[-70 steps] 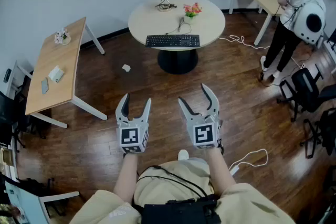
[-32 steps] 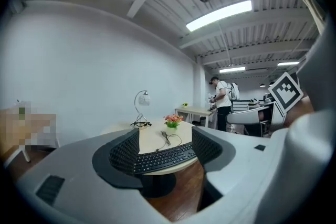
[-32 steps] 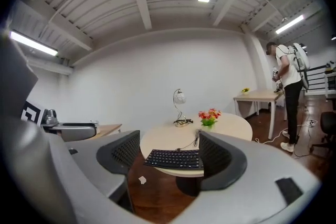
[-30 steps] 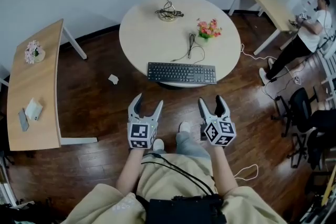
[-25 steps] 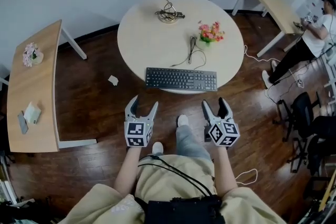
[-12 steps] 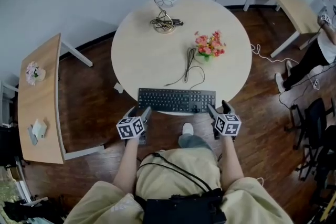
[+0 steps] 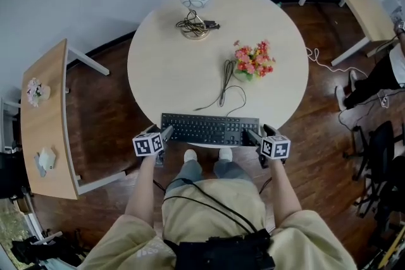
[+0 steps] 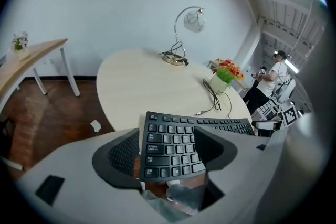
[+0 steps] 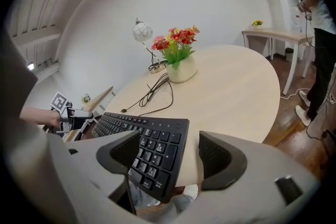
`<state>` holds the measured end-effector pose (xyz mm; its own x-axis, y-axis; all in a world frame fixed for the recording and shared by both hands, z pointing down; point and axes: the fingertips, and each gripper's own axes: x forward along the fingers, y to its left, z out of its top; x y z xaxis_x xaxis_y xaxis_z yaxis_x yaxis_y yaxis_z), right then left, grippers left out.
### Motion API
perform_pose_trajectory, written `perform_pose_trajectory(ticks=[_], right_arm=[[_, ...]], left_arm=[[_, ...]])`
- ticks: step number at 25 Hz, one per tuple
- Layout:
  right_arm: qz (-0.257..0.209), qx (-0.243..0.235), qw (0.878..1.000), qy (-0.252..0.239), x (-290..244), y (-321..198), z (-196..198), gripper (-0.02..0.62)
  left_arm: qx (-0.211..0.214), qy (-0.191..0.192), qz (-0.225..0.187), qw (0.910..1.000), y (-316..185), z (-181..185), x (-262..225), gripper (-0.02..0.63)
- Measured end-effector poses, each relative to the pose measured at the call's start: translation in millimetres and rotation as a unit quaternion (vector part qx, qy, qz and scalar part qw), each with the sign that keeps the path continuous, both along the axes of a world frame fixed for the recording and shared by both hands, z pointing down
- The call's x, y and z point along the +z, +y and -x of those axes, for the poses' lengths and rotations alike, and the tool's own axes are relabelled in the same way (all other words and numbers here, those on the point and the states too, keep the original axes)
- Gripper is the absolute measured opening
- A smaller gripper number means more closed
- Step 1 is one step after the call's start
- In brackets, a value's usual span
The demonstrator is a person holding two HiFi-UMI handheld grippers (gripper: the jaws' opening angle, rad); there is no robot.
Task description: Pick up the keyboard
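Head view shows the keyboard (image 7: 210, 129) lying along the near rim of the round counter (image 7: 164, 60), with its front edge hanging a little past the rim. I'd judge that overhang leaves room for a grip from the ends. The left tool (image 7: 163, 135) sits at the keyboard's left end and the right tool (image 7: 254, 135) at its right end, one per side, probably so the long board comes up level. In the left gripper view the jaws stand spread with the left end of the keyboard between them, not yet pinched. The right gripper view shows the same at the right corner, jaws apart around it. The cable (image 7: 223, 82) lies loose toward the flower pot (image 7: 243, 73), so a lift should only take up slack
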<state>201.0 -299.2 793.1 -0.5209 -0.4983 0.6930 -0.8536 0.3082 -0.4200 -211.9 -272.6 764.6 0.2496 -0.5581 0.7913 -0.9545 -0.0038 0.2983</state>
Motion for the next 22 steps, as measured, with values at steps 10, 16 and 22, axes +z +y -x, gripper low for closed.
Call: perform_pose_trajectory(ticks=[10, 16, 22], right_arm=[[0.020, 0.056, 0.998, 0.031, 28, -8, 6, 0.370], [0.021, 0.057, 0.998, -0.002, 22, -9, 13, 0.360], [0.063, 0.077, 0.993, -0.055, 16, -12, 22, 0.284]], left_arm=[[0.104, 0.009, 0.078, 0.9915, -15, 0, 51, 0.333], [0.118, 0.034, 0.058, 0.9908, -15, -2, 47, 0.330], [0.108, 0.083, 0.074, 0.9879, -15, -10, 44, 0.311]])
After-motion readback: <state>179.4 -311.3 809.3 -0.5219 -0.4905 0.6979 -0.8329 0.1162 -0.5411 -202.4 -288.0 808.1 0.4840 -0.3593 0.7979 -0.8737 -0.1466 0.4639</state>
